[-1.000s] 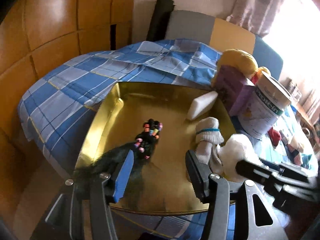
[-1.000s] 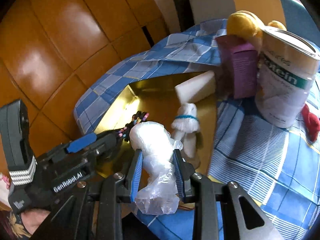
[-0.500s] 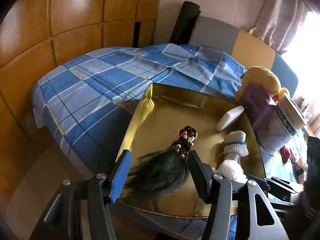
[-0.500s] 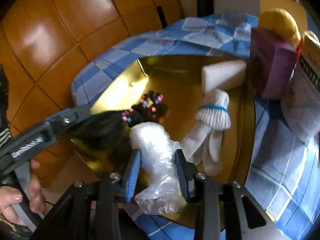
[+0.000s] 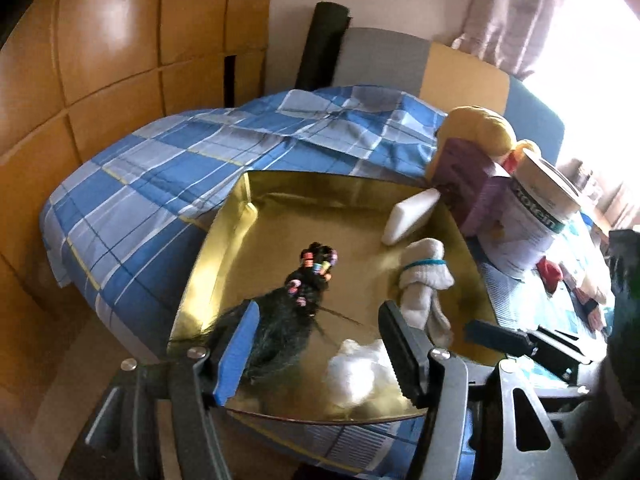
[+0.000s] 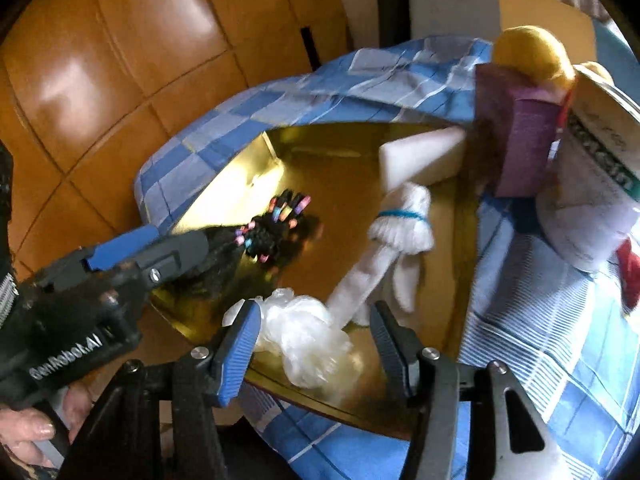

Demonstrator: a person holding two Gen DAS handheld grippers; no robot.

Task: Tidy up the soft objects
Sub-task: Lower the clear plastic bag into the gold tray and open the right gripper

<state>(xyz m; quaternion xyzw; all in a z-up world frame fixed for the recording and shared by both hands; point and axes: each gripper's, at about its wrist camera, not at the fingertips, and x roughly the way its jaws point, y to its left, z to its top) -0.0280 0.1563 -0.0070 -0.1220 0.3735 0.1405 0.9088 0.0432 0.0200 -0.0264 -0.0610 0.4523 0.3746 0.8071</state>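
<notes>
bed [image 5: 160, 184] | on it: gold tray [image 5: 280, 216]; purple box [image 5: 472, 184]; protein can [image 5: 532, 232]

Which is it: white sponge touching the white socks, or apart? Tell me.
Touching. In the right wrist view the white sponge meets the cuff of the white socks, no tray showing between them.

Tray [image 5: 224, 240] holds hairpiece [image 5: 288, 320] left, bag [image 5: 356, 372] front, sock [image 5: 424, 280] right.
</notes>
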